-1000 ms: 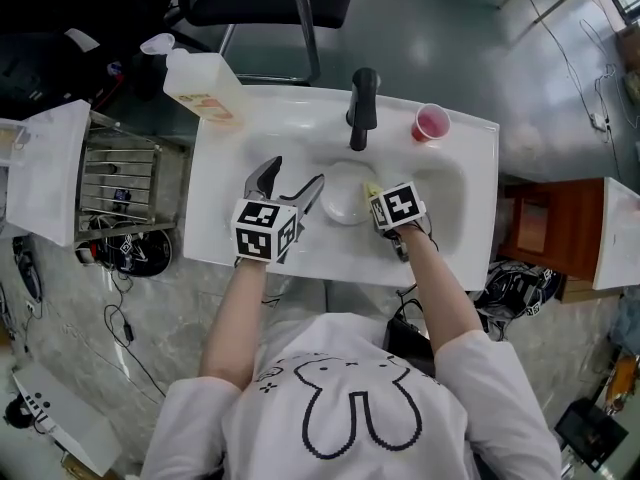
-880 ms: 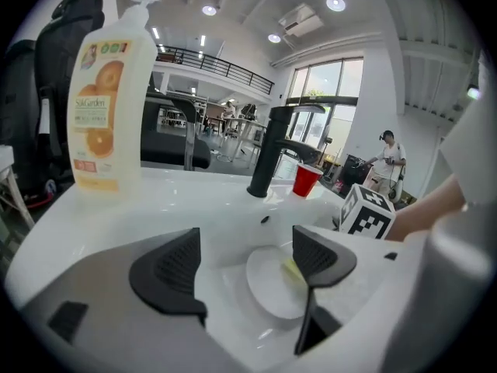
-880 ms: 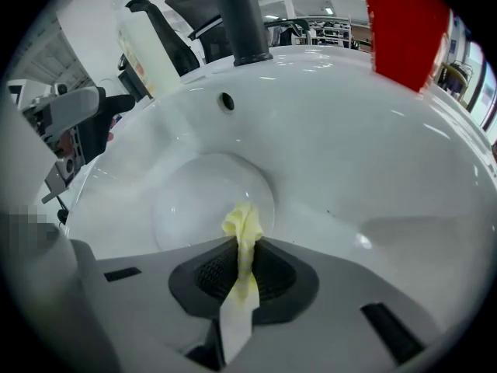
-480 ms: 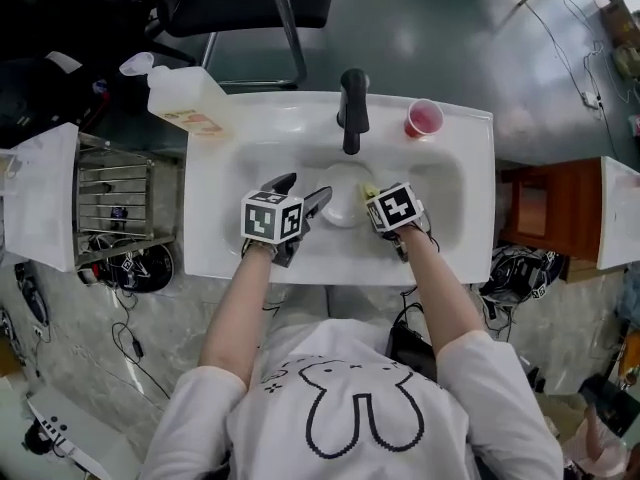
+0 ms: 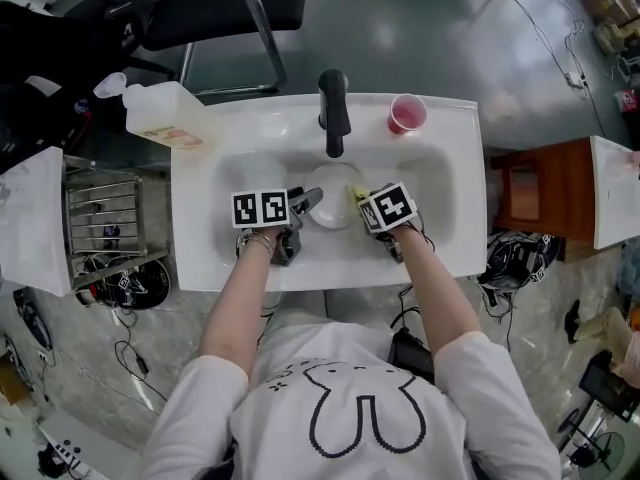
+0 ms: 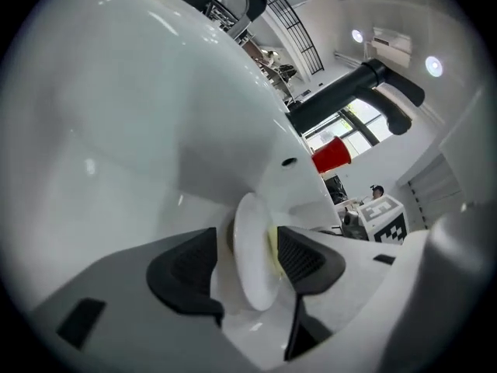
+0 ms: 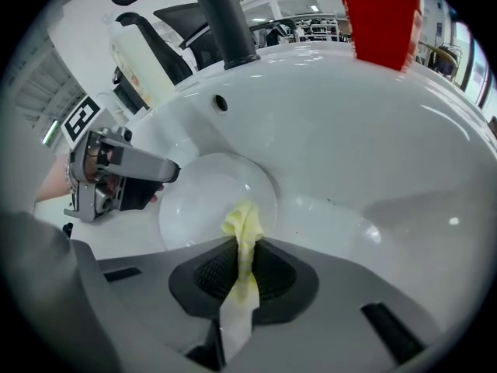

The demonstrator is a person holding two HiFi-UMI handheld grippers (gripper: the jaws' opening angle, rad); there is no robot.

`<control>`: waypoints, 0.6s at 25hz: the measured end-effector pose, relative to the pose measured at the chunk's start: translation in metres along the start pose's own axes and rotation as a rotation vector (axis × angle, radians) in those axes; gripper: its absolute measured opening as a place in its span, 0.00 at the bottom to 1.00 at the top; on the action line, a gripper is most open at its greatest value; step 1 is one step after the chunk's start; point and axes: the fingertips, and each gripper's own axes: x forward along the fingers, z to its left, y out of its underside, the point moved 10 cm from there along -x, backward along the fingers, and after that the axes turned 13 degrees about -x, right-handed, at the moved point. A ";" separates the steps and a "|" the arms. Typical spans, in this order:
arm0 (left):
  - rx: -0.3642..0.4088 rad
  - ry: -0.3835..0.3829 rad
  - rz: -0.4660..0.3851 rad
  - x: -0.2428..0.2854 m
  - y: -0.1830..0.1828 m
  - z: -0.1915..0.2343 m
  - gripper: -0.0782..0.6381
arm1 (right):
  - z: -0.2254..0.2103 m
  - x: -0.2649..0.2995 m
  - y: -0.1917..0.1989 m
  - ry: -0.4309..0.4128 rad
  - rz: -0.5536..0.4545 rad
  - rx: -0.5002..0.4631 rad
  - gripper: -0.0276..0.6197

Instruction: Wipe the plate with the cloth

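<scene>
the left gripper (image 6: pixel 247 261) is reaching into the white ceramic sink basin (image 5: pixel 445 183). its jaws have just been closing and are now standing half-narrowed around the rim of the small round white plate (image 5: pixel 333 209), which is sitting in the basin below the black tap (image 5: pixel 333 113), with the pads not plainly pressing on it. the right gripper (image 7: pixel 242 278) is keeping its jaws clamped on a crumpled yellow cloth (image 7: pixel 242 225), whose tip is touching the plate's near edge.
</scene>
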 end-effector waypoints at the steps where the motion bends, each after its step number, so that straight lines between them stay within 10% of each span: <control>1: -0.016 0.004 0.004 0.002 0.000 0.002 0.45 | 0.000 0.000 0.000 -0.004 0.000 -0.002 0.12; 8: -0.068 0.012 0.036 0.012 0.003 0.009 0.15 | 0.002 0.000 0.001 0.001 0.007 -0.024 0.12; 15: -0.003 0.056 0.045 0.003 0.002 -0.002 0.13 | 0.003 -0.004 0.002 0.013 0.008 -0.002 0.12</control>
